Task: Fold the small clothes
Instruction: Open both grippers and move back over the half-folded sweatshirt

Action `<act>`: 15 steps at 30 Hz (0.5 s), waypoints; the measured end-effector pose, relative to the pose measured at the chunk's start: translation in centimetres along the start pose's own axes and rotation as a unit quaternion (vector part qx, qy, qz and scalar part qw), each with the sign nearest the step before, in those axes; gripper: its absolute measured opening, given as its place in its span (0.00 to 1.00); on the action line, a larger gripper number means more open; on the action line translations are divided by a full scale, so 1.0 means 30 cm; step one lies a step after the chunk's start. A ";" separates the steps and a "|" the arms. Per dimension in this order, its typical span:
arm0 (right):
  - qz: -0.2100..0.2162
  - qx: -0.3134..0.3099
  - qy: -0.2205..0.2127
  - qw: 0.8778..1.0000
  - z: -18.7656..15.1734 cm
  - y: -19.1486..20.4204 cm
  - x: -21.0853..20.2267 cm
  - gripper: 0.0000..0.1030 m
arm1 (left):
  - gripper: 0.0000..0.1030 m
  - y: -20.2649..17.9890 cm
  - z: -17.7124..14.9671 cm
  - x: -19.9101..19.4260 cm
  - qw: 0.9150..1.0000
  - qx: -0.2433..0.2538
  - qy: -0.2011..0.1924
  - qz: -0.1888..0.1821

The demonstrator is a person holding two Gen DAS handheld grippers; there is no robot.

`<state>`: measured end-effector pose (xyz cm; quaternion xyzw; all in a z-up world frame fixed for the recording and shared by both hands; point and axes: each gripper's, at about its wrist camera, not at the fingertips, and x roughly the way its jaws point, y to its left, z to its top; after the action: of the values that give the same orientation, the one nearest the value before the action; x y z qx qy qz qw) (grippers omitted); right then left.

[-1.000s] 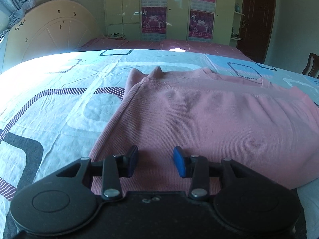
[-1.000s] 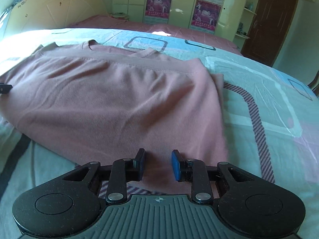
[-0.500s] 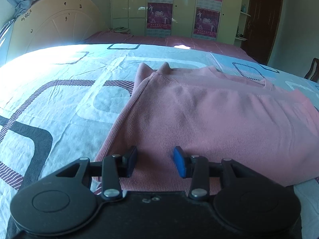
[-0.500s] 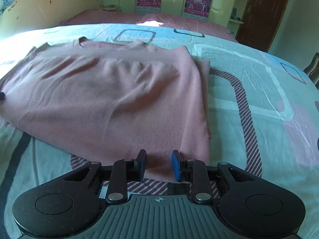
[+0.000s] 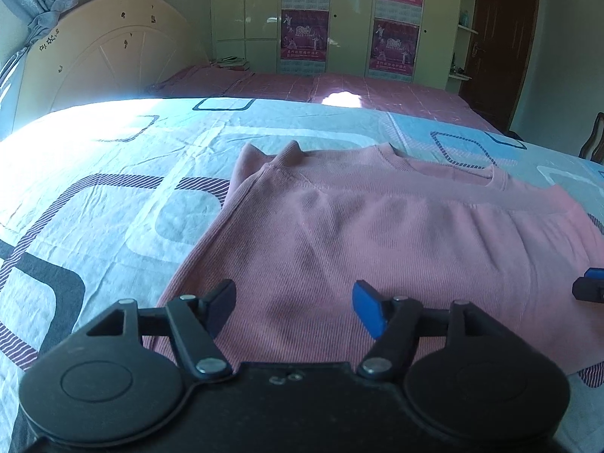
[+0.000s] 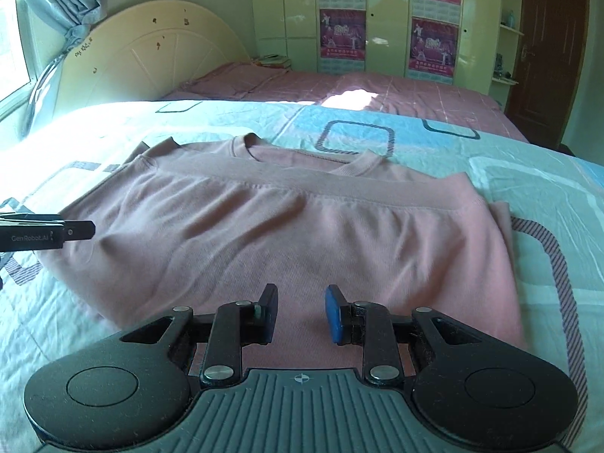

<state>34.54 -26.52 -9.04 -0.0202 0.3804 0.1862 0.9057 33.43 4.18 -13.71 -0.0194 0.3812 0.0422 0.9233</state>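
Your pink sweater (image 5: 377,249) lies flat on the bed (image 5: 113,196), folded once so the ribbed hem band runs across just short of the neckline (image 6: 305,154) at its far side. Both tongs hang over the sweater's near edge. The left tongs (image 5: 292,307) are spread wide with nothing between them; the right tongs (image 6: 300,313) stand apart by a narrower gap, also holding nothing.

Judging by the layout, you're between grabs, lining up for the next fold. Do it well: set each pair of tongs over a near corner of the sweater, not the middle (a mid-edge pinch lets the corners droop and skews the fold). Come down until the lower finger slides under all layers, then close. The knit looks soft and thick, so take a deep bite. Lift both sides together and level, and carry the fold across in one sweep.

Now the edges. On the sweater's left side a tucked sleeve pokes out in two small peaks near the shoulder (image 5: 287,151); on its right side an under-layer sticks out past the top layer (image 6: 502,219). Catch those or they'll spill out. Beyond the sweater the bed offers open sheet to the left, right and far side, so you have room to swing.
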 end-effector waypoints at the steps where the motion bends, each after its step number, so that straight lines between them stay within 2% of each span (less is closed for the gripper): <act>1: 0.004 -0.004 -0.001 1.000 0.014 0.020 0.014 0.27 | 0.66 0.004 -0.004 0.017 1.000 0.000 0.006 0.003; 6: 0.021 -0.014 -0.008 1.000 0.076 0.096 0.062 0.27 | 0.67 0.026 -0.024 0.061 1.000 -0.003 0.019 0.010; 10: 0.011 -0.005 -0.024 1.000 0.130 0.141 0.079 0.30 | 0.68 0.029 -0.028 0.057 1.000 0.007 0.016 0.005; 11: 0.009 0.003 -0.024 1.000 0.134 0.146 0.084 0.33 | 0.68 0.034 -0.028 0.054 1.000 0.005 0.017 0.001; 12: -0.001 0.009 -0.022 1.000 0.135 0.157 0.098 0.48 | 0.68 0.039 -0.027 0.052 1.000 0.003 0.017 -0.002; 13: -0.013 0.010 -0.018 1.000 0.128 0.165 0.112 0.57 | 0.68 0.045 -0.026 0.049 1.000 0.000 0.018 -0.006; 15: -0.025 0.004 0.000 1.000 0.104 0.177 0.149 0.57 | 0.68 0.061 -0.023 0.038 1.000 -0.013 0.020 -0.016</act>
<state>37.65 -19.59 -9.38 -0.0265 0.3807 0.1618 0.9100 33.57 6.02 -15.02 -0.0385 0.3987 0.0322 0.9157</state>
